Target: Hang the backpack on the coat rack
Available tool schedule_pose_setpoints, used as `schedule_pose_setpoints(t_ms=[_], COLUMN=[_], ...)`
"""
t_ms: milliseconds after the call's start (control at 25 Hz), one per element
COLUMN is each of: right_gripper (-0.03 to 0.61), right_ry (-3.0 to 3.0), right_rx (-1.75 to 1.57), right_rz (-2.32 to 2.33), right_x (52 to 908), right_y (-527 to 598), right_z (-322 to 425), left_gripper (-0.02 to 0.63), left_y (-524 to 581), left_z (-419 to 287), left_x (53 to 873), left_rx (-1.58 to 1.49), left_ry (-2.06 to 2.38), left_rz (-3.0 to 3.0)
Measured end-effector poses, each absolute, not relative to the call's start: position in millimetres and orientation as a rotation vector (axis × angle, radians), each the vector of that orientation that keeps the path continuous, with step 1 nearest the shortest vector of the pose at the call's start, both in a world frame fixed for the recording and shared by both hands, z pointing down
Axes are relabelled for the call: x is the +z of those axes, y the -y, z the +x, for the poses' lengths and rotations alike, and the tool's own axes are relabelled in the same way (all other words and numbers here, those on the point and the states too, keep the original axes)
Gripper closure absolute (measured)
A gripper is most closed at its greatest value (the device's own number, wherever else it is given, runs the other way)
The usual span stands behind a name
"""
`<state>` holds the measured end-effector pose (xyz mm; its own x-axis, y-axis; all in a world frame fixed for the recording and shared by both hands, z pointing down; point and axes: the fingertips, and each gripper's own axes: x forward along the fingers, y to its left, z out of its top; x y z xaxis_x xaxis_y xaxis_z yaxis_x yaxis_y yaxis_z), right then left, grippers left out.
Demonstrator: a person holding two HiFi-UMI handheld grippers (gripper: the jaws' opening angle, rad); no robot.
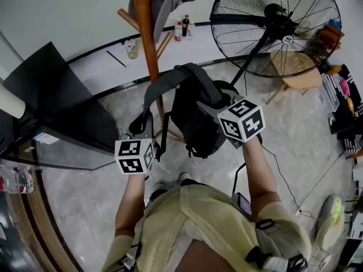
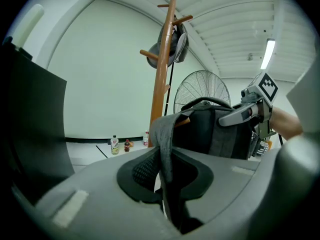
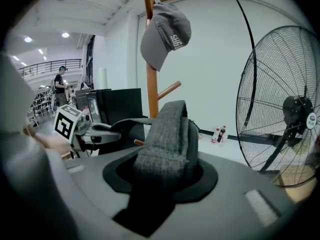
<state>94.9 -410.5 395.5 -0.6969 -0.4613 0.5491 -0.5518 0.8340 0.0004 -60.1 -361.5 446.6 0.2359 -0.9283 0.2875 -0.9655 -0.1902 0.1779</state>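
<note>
Holding the backpack (image 1: 195, 120) up in the air right in front of the coat rack (image 1: 146, 33), we've got the left tool (image 2: 167, 184) pinching a thin strap (image 2: 162, 144) and the right tool (image 3: 162, 176) clamped on the wide shoulder strap (image 3: 167, 134). Our tip: hold the straps apart, lift one over a free peg (image 3: 169, 90), then lower gently so it doesn't slip off.

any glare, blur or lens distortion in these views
Head view: even light, sharp, mild bowing. Left gripper view: heavy fisheye, black corners, ceiling light blown out, backpack strap soft up close. Right gripper view: same fisheye, fan bulges, cap sharp.
</note>
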Motion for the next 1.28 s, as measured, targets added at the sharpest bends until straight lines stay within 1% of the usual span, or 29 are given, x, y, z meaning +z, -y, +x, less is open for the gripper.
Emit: schedule_pose_setpoints(t_ms=[200,560,1080,1280], right_gripper=[0.410,0.408,0.405,0.402], right_ry=[2.485,2.493,2.536,2.542], right_rx=[0.245,0.270,0.278,0.227], right_rz=[0.697,0.676,0.617,0.587], right_x=[404,430,473,482], right_y=[419,422,410,407], right_z=[91,90,88,88], left_gripper=[0.581,0.581,0.568,0.558], left_y=[366,370,383,389], left_z=[-59,-41,-7,-2], left_x=[456,491,504,504], left_rx=[0.161,0.257,0.288,0.324], left_ry=[1.769,1.743,1.713,1.732], left_rz=[2.159,2.146,2.271,2.307])
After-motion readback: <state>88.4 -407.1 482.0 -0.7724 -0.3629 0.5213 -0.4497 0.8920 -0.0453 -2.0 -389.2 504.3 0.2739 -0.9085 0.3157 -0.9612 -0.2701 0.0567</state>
